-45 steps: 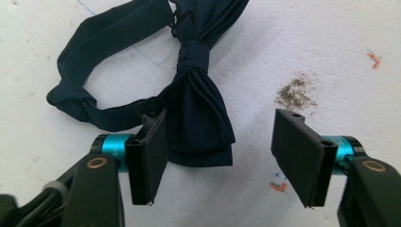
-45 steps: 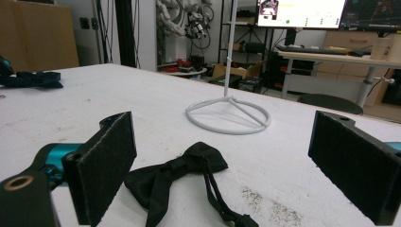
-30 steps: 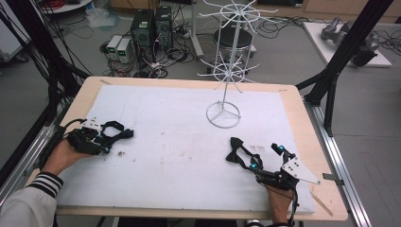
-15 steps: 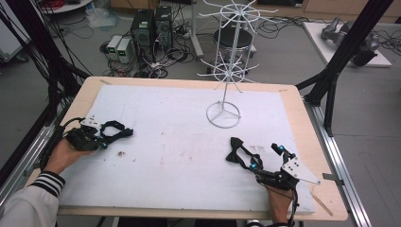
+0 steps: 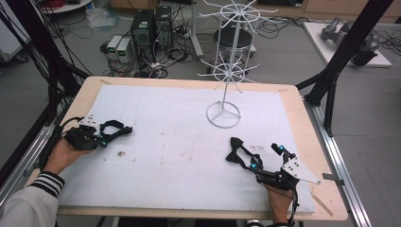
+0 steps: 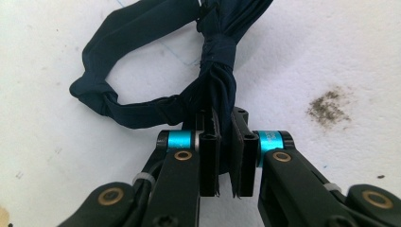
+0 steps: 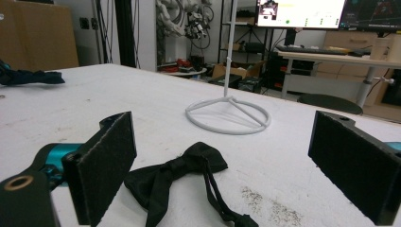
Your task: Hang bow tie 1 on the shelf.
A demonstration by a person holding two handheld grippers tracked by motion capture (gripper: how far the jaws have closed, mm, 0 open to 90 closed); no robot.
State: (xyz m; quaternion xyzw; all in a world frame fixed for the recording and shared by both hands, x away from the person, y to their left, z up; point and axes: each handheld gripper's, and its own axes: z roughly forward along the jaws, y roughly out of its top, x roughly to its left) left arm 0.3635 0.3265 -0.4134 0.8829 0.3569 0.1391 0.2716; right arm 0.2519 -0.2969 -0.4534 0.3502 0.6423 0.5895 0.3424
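Left gripper (image 6: 226, 156) has just been closing, jaws now clamped on dark navy fabric bow tie (image 6: 208, 80) at table's left edge. Right gripper (image 7: 222, 165) wide open, empty, black bow tie (image 7: 175, 177) lying between its jaws, near white wire stand (image 5: 223, 113).

Two bow ties and a wire stand on the table

The wire stand (image 5: 223, 113) stands toward the table's (image 5: 293, 109) far edge, right of centre. One bow tie (image 5: 114, 129) lies near the left edge; another bow tie (image 5: 236, 150) lies toward the near right corner.

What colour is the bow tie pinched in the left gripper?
Dark navy fabric bow tie, clearest in the left gripper view.
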